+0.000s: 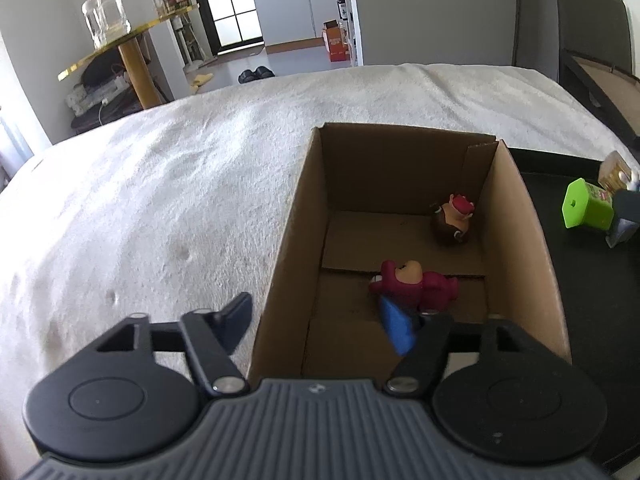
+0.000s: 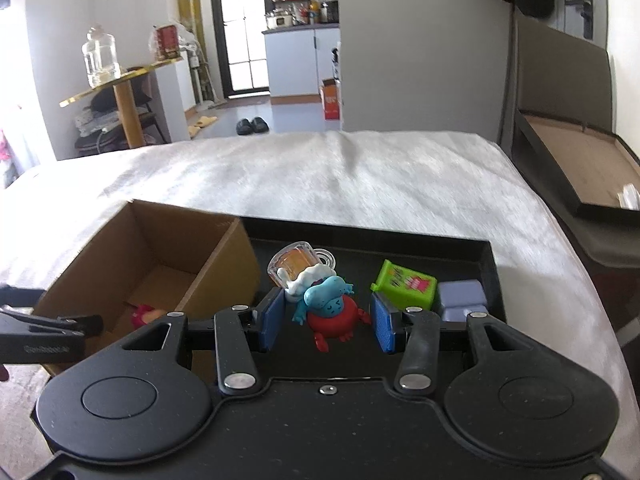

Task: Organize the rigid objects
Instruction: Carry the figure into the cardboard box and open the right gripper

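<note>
An open cardboard box (image 1: 516, 236) sits on the white bed cover. Inside lie a magenta bear figure (image 1: 416, 284) and a brown figure with a red hat (image 1: 452, 220). My left gripper (image 1: 316, 324) is open and empty, straddling the box's near left wall. My right gripper (image 2: 326, 320) is open, its pads either side of a blue creature on a red crab (image 2: 328, 310) in the black tray (image 2: 494, 276). A toy beer mug (image 2: 294, 266), a green box (image 2: 404, 284) and a lavender block (image 2: 462, 300) also lie in the tray. The cardboard box shows in the right wrist view (image 2: 224, 268).
The white bed cover (image 1: 160, 200) stretches left and ahead. A dark headboard and bed frame (image 2: 568, 168) stand to the right. A gold side table with a glass jar (image 1: 104, 16) stands beyond the bed at left.
</note>
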The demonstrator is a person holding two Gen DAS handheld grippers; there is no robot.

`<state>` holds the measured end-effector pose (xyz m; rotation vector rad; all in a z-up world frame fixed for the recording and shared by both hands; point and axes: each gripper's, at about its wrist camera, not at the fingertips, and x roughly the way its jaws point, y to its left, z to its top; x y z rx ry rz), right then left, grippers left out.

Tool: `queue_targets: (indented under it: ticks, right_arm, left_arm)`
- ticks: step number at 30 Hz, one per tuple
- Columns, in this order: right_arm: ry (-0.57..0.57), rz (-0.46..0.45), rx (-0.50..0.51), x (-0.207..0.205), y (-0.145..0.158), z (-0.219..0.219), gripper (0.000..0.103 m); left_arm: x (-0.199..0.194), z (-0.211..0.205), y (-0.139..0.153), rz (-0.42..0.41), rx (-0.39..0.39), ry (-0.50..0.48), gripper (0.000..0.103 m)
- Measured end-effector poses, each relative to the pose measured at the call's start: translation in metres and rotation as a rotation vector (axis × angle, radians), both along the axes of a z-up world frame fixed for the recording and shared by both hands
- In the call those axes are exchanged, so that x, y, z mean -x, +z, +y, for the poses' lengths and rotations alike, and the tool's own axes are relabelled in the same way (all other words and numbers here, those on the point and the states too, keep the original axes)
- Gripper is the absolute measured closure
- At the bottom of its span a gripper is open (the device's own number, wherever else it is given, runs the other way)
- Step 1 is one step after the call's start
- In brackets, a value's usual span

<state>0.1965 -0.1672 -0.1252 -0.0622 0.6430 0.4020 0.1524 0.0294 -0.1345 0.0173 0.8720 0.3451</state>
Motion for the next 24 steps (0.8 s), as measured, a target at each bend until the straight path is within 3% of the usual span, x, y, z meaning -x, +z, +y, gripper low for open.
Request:
queue_targets:
  ticks: [8, 15, 24]
  right_arm:
    - [0.057, -0.048, 0.001, 0.004, 0.008, 0.024, 0.057]
    - [0.117, -0.068, 0.006, 0.012, 0.012, 0.045, 0.057]
    - [0.188, -0.071, 0.053, 0.017, 0.003, 0.08, 0.057]
  left_arm:
    - [0.003, 0.007, -0.007, 0.0, 0.01, 0.015, 0.058]
    - [0.005, 0.022, -0.011, -0.003, 0.02, 0.046, 0.086]
    - [0.008, 0.029, -0.011, -0.024, 0.059, 0.027, 0.087]
